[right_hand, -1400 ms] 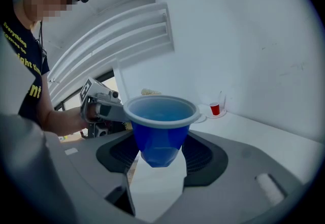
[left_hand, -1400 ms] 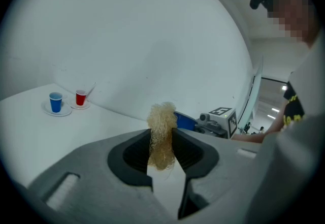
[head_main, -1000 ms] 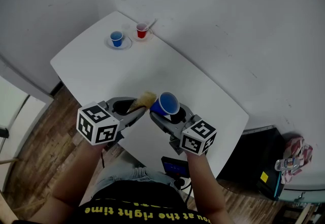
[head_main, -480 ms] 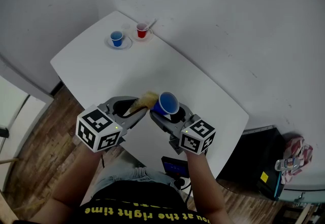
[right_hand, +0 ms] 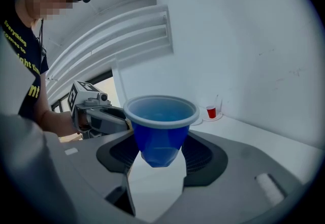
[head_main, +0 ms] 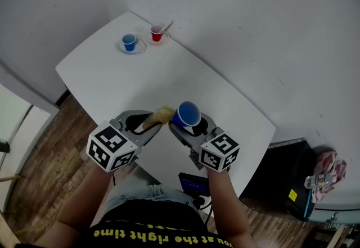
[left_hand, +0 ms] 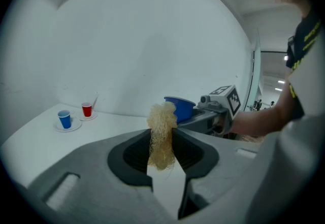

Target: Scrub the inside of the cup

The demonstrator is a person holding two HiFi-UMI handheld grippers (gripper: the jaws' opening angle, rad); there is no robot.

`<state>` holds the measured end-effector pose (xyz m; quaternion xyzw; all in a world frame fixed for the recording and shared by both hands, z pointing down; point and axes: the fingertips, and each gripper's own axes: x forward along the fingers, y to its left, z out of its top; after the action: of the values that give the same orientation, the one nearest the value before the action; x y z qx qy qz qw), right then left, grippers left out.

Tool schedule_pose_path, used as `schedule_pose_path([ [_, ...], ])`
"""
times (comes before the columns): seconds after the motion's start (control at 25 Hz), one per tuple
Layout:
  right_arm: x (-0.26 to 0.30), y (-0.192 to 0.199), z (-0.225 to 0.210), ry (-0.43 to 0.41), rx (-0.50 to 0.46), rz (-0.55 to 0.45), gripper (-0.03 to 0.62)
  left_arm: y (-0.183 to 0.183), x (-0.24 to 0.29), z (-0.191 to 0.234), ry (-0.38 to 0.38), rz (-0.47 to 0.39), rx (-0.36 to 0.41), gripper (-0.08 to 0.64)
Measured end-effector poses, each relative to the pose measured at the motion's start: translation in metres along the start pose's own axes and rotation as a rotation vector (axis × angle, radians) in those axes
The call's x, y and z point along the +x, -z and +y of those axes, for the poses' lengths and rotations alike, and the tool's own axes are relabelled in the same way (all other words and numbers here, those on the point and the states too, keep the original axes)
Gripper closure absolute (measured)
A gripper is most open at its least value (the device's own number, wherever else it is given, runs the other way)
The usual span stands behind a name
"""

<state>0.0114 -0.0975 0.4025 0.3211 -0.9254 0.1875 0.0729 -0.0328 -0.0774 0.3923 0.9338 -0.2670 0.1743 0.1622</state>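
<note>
My right gripper (head_main: 183, 123) (right_hand: 158, 154) is shut on a blue plastic cup (head_main: 187, 113) (right_hand: 161, 129), held upright above the table's near part with its mouth open upward. My left gripper (head_main: 152, 122) (left_hand: 162, 149) is shut on a tan fibrous scrubber (head_main: 160, 115) (left_hand: 162, 134). The scrubber's tip sits just left of the cup's rim in the head view, outside the cup. In the left gripper view the blue cup (left_hand: 180, 108) shows right behind the scrubber.
The white table (head_main: 140, 81) carries a small blue cup (head_main: 129, 42) on a saucer and a small red cup (head_main: 157, 33) on a saucer at its far corner. A grey wall stands behind. Wooden floor lies to the left, a dark box (head_main: 292, 185) at the right.
The left gripper has rolled slightly and shifted a little; the scrubber stays next to the cup's rim. The right gripper and cup have barely moved.
</note>
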Motion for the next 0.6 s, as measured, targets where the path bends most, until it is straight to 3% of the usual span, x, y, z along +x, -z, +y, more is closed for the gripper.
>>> schedule_pose_path([
  [0.6,-0.011,-0.007,-0.009,0.121,-0.118,-0.023,0.33,0.007,-0.012,0.026,-0.151,-0.036,0.071,0.438],
])
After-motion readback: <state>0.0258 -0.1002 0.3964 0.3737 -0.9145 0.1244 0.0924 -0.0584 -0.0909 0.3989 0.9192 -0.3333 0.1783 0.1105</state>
